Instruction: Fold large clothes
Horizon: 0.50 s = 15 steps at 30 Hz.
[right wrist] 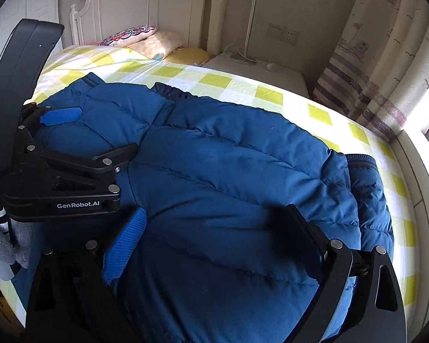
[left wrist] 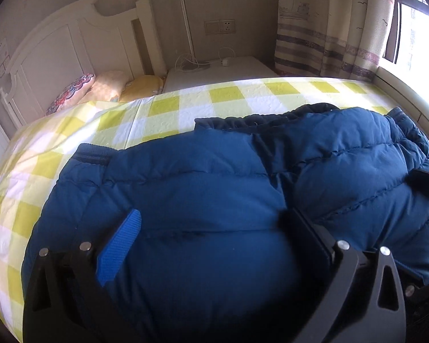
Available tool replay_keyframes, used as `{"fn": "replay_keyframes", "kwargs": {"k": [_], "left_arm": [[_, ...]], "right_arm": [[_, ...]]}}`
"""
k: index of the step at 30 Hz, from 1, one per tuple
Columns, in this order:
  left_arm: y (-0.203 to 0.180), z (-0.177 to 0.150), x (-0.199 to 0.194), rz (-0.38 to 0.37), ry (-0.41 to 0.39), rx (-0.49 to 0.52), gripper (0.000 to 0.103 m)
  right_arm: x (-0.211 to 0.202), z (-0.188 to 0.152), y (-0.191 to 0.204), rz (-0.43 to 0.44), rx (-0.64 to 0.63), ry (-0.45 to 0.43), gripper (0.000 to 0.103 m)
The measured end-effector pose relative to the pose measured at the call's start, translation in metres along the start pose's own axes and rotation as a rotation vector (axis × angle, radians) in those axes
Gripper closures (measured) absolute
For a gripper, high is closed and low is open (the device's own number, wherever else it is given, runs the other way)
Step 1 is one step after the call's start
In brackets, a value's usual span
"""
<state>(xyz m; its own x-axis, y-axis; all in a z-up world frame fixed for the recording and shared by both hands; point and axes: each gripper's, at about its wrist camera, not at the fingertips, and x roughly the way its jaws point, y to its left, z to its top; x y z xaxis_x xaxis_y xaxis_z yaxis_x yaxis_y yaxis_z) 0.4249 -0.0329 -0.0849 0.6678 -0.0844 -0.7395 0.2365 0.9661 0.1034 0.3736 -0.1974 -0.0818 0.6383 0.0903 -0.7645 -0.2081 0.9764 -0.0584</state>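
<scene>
Underneath, checked bedspread (left wrist: 223, 97); white headboard (right wrist: 134, 8).

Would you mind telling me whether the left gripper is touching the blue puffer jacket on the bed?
Touching. The right wrist view shows the left gripper from the side, its open fingers lying on the blue puffer jacket with no gap.

Sunlit checked bed (left wrist: 228, 94), white headboard (left wrist: 57, 48), curtains (left wrist: 334, 23).
</scene>
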Motion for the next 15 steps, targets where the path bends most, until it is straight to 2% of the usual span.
{"fn": "replay_keyframes", "kwargs": {"k": [3, 6, 7, 9, 10, 11, 12, 13, 15], "left_arm": [[0.016, -0.004, -0.012, -0.013, -0.014, -0.012, 0.002], [0.046, -0.016, -0.038, 0.044, -0.082, -0.047, 0.002], [0.061, -0.021, -0.041, 0.060, -0.089, -0.070, 0.002], [0.097, -0.032, -0.036, 0.076, -0.069, -0.151, 0.002], [0.117, -0.038, -0.032, 0.024, -0.057, -0.216, 0.002], [0.134, -0.044, -0.030, -0.047, -0.061, -0.286, 0.002], [0.146, -0.048, -0.028, -0.075, -0.065, -0.342, 0.002], [0.151, -0.049, -0.026, -0.081, -0.061, -0.370, 0.002], [0.145, -0.046, -0.024, -0.041, -0.053, -0.349, 0.002]], "right_arm": [[-0.021, -0.007, -0.025, -0.042, 0.084, -0.050, 0.012], [-0.040, -0.025, -0.067, -0.107, 0.179, -0.088, 0.012], [-0.038, -0.034, -0.083, -0.102, 0.223, -0.075, 0.012], [-0.028, -0.052, -0.110, -0.016, 0.325, -0.054, 0.012], [-0.026, -0.057, -0.117, 0.031, 0.358, -0.071, 0.012], [-0.025, -0.059, -0.119, 0.043, 0.368, -0.077, 0.011], [-0.024, -0.058, -0.116, 0.031, 0.360, -0.072, 0.011], [-0.022, -0.056, -0.113, 0.012, 0.346, -0.065, 0.011], [-0.021, -0.054, -0.109, -0.005, 0.336, -0.060, 0.011]]}}
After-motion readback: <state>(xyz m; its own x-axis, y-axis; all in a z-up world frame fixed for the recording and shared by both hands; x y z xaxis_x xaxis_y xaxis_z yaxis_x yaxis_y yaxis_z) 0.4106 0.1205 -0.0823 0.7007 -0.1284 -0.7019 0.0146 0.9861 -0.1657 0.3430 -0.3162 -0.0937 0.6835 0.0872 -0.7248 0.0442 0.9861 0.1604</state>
